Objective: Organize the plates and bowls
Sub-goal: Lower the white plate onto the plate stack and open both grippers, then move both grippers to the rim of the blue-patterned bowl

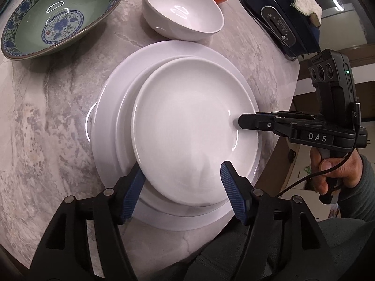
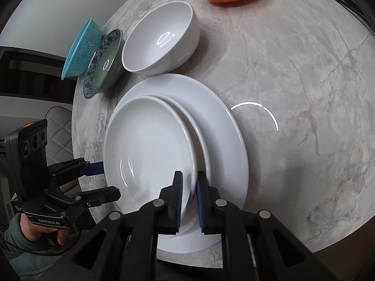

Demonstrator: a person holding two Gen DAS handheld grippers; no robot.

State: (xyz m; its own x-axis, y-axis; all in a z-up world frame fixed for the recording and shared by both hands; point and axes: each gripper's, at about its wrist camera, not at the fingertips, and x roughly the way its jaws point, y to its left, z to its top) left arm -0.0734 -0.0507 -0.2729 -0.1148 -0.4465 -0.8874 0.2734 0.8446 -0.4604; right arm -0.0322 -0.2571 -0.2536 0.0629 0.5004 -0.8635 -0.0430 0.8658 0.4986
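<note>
the left gripper (image 1: 182, 175) stands spread, its jaws astride the near rim of the small white plate (image 1: 187, 126). that plate lies stacked on the big white plate (image 1: 107, 121). on the small plate's right rim, the right gripper (image 2: 188, 199) pinches.

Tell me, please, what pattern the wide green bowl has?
Blue flowers on its rim and centre; the left wrist view shows it best.

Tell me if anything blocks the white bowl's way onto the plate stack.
Nothing lies between the white bowl and the plate stack. The stack's top is occupied: the right tool grips the small plate's rim and the left tool straddles its near edge.
</note>
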